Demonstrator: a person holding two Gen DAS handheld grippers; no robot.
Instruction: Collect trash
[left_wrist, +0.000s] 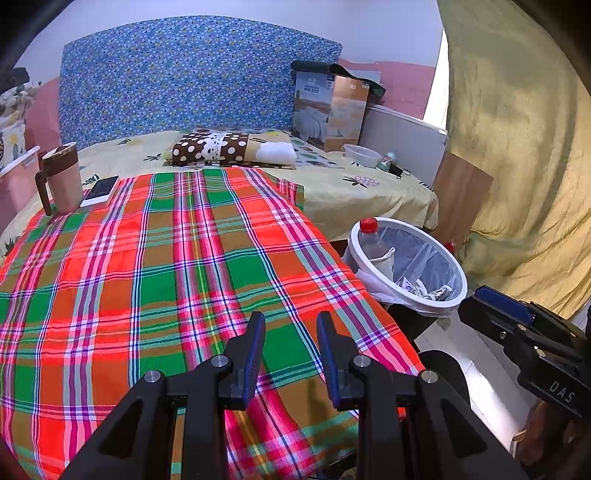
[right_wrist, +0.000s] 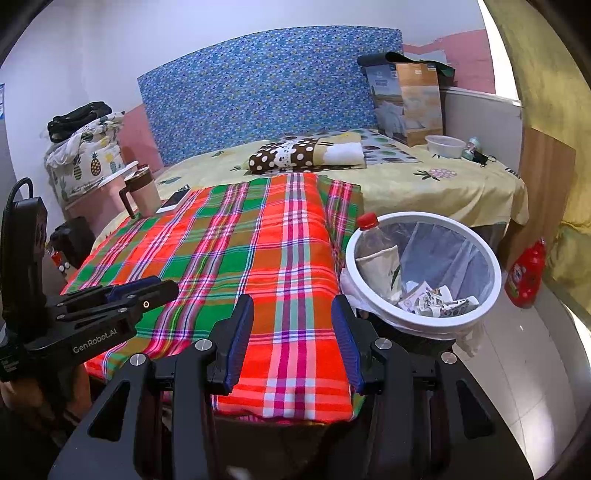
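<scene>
A white-rimmed bin (left_wrist: 406, 224) (right_wrist: 424, 215) with a clear liner stands on the floor at the bed's right side. It holds a red-capped bottle (left_wrist: 371, 236) (right_wrist: 369, 232), a paper cup and crumpled wrappers (right_wrist: 439, 302). On the yellow sheet at the far right lie a plastic bowl (left_wrist: 362, 155) (right_wrist: 445, 146), a small bottle (left_wrist: 387, 160) (right_wrist: 472, 147) and a black mask (right_wrist: 484, 158). My left gripper (left_wrist: 291, 325) (right_wrist: 159, 288) hovers open over the plaid blanket with nothing between its fingers. My right gripper (right_wrist: 291, 306) (left_wrist: 491, 299) is open and bare, just left of the bin.
A plaid blanket (left_wrist: 166, 277) (right_wrist: 240, 258) covers the near bed. A mug (left_wrist: 62, 177) (right_wrist: 144, 192) and a phone (left_wrist: 100, 191) sit at its far left. A pillow (left_wrist: 221, 147), a quilt box (left_wrist: 328, 110) and a curtain (left_wrist: 517, 147) stand behind. A red jug (right_wrist: 526, 273) is on the floor.
</scene>
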